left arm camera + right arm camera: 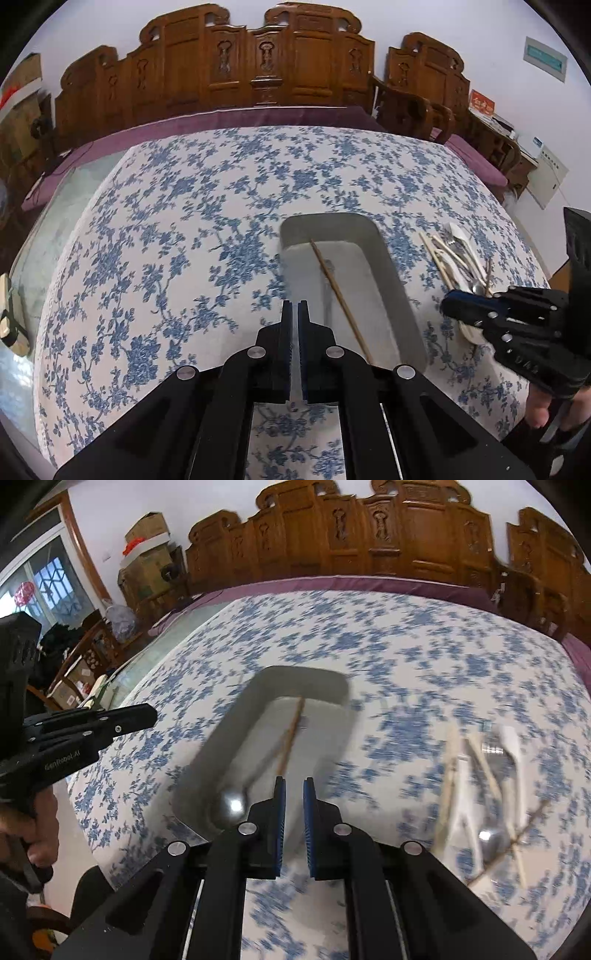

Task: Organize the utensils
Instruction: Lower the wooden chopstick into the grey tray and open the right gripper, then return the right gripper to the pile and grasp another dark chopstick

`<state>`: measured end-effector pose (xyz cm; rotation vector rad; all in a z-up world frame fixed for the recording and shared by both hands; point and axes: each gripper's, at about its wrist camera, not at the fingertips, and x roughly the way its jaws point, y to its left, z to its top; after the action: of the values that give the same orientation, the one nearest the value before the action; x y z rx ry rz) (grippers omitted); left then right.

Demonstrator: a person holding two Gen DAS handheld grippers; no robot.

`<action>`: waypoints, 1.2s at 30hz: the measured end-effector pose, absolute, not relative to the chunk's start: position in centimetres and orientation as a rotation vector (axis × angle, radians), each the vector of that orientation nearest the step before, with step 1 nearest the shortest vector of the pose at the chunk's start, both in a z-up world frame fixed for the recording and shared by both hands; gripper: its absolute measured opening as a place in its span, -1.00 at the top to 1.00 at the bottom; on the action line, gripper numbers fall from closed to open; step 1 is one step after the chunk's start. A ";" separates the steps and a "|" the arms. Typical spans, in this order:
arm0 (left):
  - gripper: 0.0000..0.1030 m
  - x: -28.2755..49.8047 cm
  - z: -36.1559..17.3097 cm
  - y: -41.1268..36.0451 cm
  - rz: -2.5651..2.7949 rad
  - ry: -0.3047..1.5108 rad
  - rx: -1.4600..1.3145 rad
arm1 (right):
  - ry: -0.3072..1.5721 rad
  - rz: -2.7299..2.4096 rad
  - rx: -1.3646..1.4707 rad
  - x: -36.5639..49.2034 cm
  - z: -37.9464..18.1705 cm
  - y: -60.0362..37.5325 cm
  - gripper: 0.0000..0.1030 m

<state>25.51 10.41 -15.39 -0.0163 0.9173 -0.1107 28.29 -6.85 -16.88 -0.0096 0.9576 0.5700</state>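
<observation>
Your left gripper has its jaws shut on nothing, over the flowered surface. Just right of them sits the grey tray with one brown chopstick inside. Your right gripper has its jaws a little apart and empty, above the tray's near end, with a spoon just left of them. The pile of utensils lies right of these jaws.

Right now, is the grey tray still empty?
No: in the right wrist view a brown chopstick and a metal spoon lie inside the grey tray.
</observation>
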 end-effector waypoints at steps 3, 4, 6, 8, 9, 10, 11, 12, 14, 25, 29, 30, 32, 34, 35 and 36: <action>0.91 25.4 -15.0 9.0 -0.124 0.908 -0.007 | 0.936 0.542 -0.010 27.6 -16.2 -9.7 0.78; 0.80 25.3 -14.8 8.3 -0.131 0.901 -0.001 | 0.932 0.536 -0.009 27.4 -16.1 -10.4 0.78; 0.55 25.1 -14.4 7.3 -0.136 0.885 0.012 | 0.919 0.517 -0.009 26.8 -15.8 -12.5 0.78; 0.37 24.9 -14.1 6.1 -0.142 0.865 0.024 | 0.912 0.498 -0.007 26.4 -15.7 -14.4 0.78; 0.27 24.9 -13.9 5.6 -0.145 0.859 0.026 | 0.911 0.484 -0.004 26.2 -15.7 -15.5 0.78; 0.19 24.9 -13.8 5.0 -0.149 0.854 0.026 | 0.911 0.474 -0.003 26.1 -15.6 -16.2 0.78; 0.15 24.8 -13.5 4.3 -0.158 0.845 0.023 | 0.911 0.456 -0.007 25.9 -15.6 -17.4 0.78; 0.05 24.8 -13.3 3.7 -0.168 0.836 0.019 | 0.910 0.444 -0.009 25.9 -15.6 -18.1 0.78; -0.12 24.6 -13.0 2.4 -0.186 0.818 0.021 | 0.911 0.418 -0.009 25.8 -15.7 -19.9 0.78; -0.46 23.0 -13.8 -2.8 -0.262 0.795 0.016 | 0.963 0.330 0.046 26.4 -19.2 -24.3 0.34; -0.46 22.4 -15.2 -4.2 -0.290 0.820 0.006 | 1.001 0.320 0.083 26.9 -21.2 -24.0 0.34; -0.46 22.3 -15.5 -4.5 -0.295 0.827 0.010 | 1.007 0.315 0.090 27.1 -21.6 -23.9 0.34; -0.46 22.1 -15.8 -4.9 -0.299 0.831 0.021 | 1.018 0.305 0.100 27.6 -22.4 -23.6 0.34; -0.46 22.0 -16.0 -5.1 -0.303 0.832 0.026 | 1.029 0.292 0.106 28.2 -23.0 -23.4 0.34; -0.46 22.0 -16.1 -5.2 -0.304 0.833 0.024 | 1.033 0.286 0.108 28.5 -23.2 -23.3 0.34; -0.46 21.9 -16.1 -5.1 -0.305 0.834 0.021 | 1.039 0.279 0.114 28.9 -23.5 -23.3 0.34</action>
<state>21.90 -5.09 -16.06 0.0206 0.8341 -0.3046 28.89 -23.26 -23.52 0.1139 1.0393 0.2794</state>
